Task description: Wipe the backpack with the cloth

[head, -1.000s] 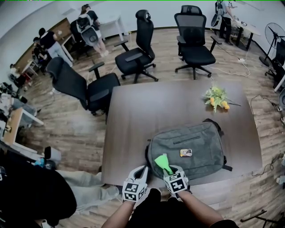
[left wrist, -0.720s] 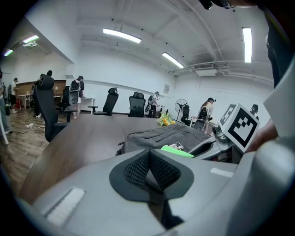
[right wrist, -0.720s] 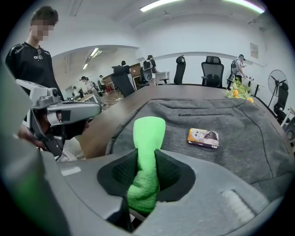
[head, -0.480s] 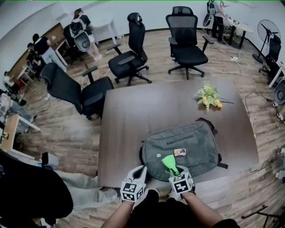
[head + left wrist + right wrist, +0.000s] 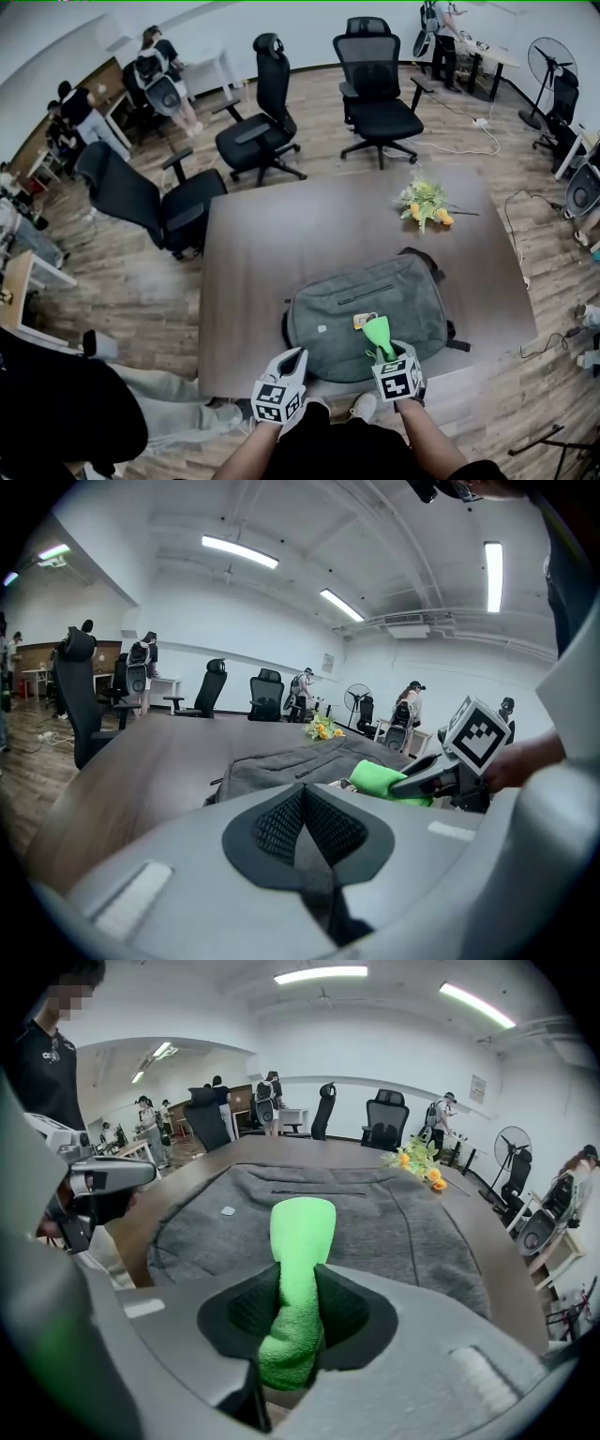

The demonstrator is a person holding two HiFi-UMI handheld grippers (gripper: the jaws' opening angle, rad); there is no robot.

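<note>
A grey backpack point(image 5: 367, 311) lies flat on the brown table point(image 5: 281, 244), near its front edge. My right gripper point(image 5: 386, 353) is shut on a bright green cloth point(image 5: 378, 333), whose free end rests on the near right part of the backpack. The right gripper view shows the cloth point(image 5: 300, 1241) pinched between the jaws, sticking out over the backpack point(image 5: 412, 1232). My left gripper point(image 5: 291, 361) is shut and holds nothing, at the table's front edge just left of the backpack. In the left gripper view the backpack point(image 5: 281, 766) and cloth point(image 5: 384, 782) lie ahead to the right.
Yellow artificial flowers point(image 5: 422, 203) lie on the table's far right. A small orange tag point(image 5: 364, 321) sits on the backpack. Several black office chairs point(image 5: 258, 141) stand beyond the table. People point(image 5: 155, 66) work at desks along the far walls.
My right gripper has carried the green cloth to the right across the near part of the backpack. The left gripper has stayed at the table's front edge.
</note>
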